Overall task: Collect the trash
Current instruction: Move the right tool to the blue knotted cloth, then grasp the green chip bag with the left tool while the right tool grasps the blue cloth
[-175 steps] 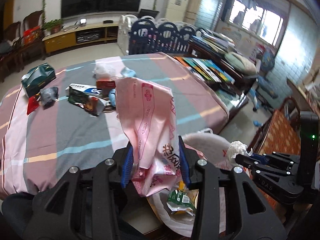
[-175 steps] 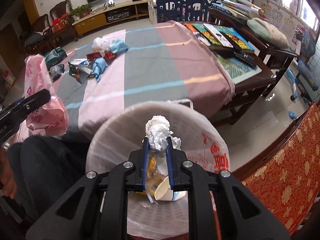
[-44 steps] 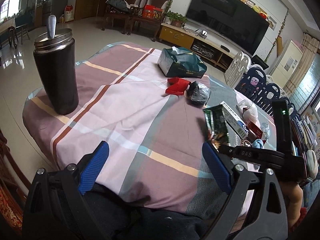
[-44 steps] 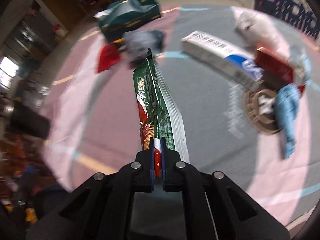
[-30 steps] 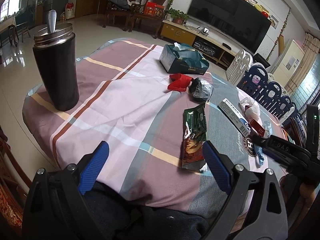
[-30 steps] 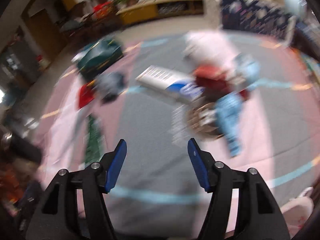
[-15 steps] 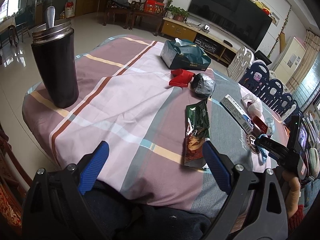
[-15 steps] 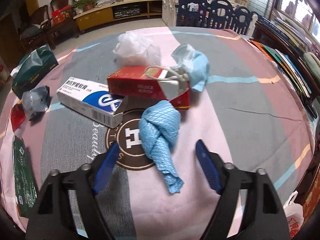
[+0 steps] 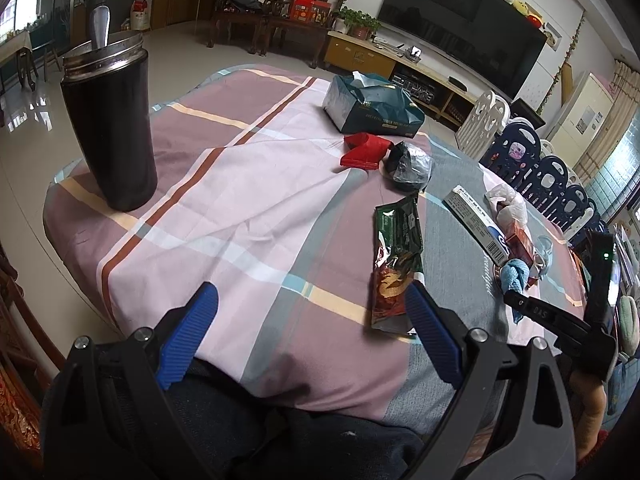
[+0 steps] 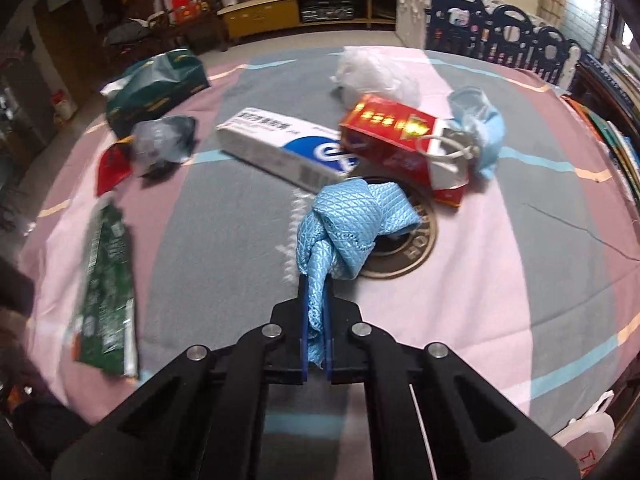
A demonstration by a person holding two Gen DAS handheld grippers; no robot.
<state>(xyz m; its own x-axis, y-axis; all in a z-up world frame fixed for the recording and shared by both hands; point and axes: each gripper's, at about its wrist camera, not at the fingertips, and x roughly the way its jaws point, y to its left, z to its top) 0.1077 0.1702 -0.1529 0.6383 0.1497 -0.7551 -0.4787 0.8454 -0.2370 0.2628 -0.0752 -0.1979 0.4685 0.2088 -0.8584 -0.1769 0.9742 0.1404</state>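
Knotted light-blue mesh cloth (image 10: 344, 224) is pinched by its tail in the right tool (image 10: 315, 320), whose jaws just closed; left tool (image 9: 312, 336) gapes empty.

I see a woven tablecloth (image 9: 248, 184), matt and lightly creased; on it a tall cup (image 9: 108, 128) with a glossy dark body and a brushed metal rim; the green snack wrapper (image 9: 396, 264) looks like shiny foil plastic; the tissue pack (image 9: 372, 108) has a soft glossy film; my right gripper (image 10: 315, 320) is matt black plastic with ribbed blue pads, pinching a blue cloth (image 10: 348, 228) of quilted, slightly sheeny weave; the white box (image 10: 288, 148) and red box (image 10: 396, 140) are smooth printed cardboard; the left gripper (image 9: 312, 336) has the same matt plastic.
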